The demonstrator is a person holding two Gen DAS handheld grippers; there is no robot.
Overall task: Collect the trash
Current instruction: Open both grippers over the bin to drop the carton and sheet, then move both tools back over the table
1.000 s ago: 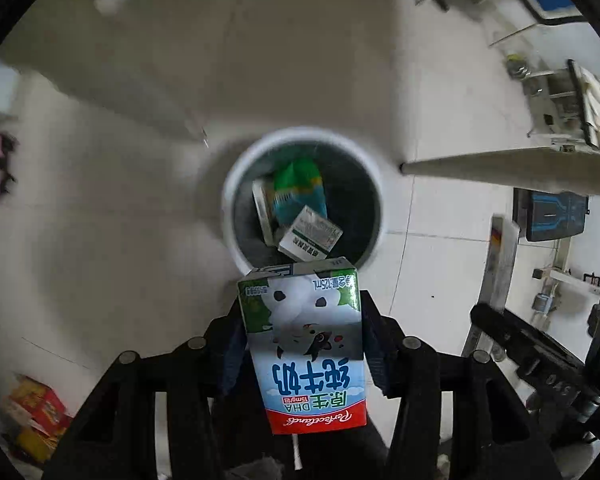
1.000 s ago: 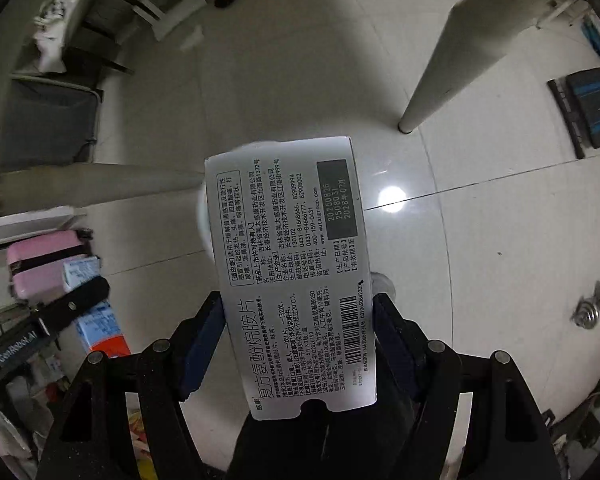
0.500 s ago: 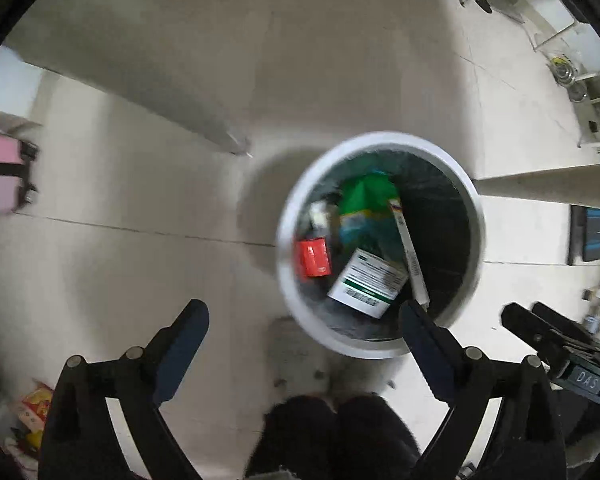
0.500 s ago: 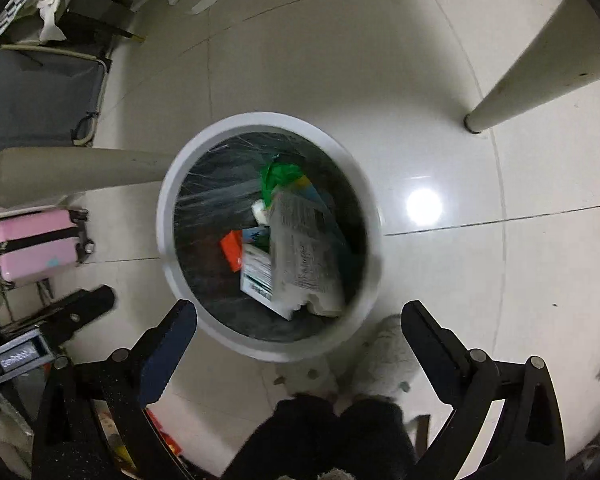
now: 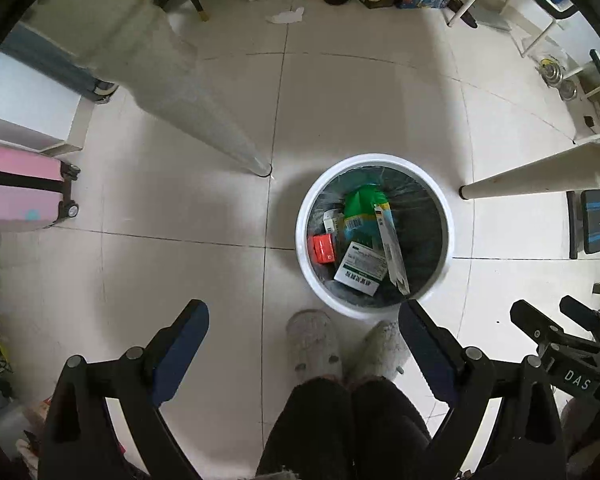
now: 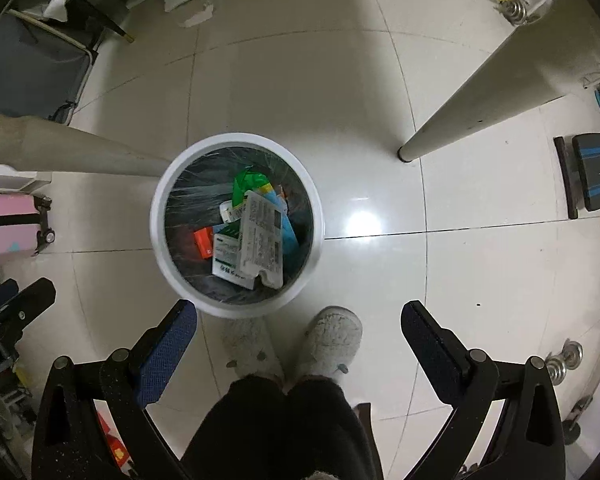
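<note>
A white round trash bin [image 5: 448, 256] with a dark liner stands on the tiled floor; it also shows in the right wrist view [image 6: 156, 232]. Inside lie a green packet [image 5: 364, 204], a red carton [image 5: 322, 249], a white-and-green box [image 5: 360, 268] and a long white medicine box [image 6: 260, 236]. My left gripper [image 5: 304, 320] is open and empty, held high above the floor, the bin ahead and to its right. My right gripper [image 6: 300, 318] is open and empty, the bin ahead and to its left.
The person's grey slippers [image 6: 332, 340] stand just in front of the bin. Table legs [image 5: 204, 120] [image 6: 480, 112] slant on both sides of the bin. A pink suitcase [image 5: 20, 192] stands at the left, a blue-black scale [image 6: 596, 176] at the right, crumpled paper [image 5: 286, 16] lies far off.
Both grippers opened and let go: the milk carton and the white medicine box dropped into the bin. Both grippers have since risen, so the bin looks smaller.
</note>
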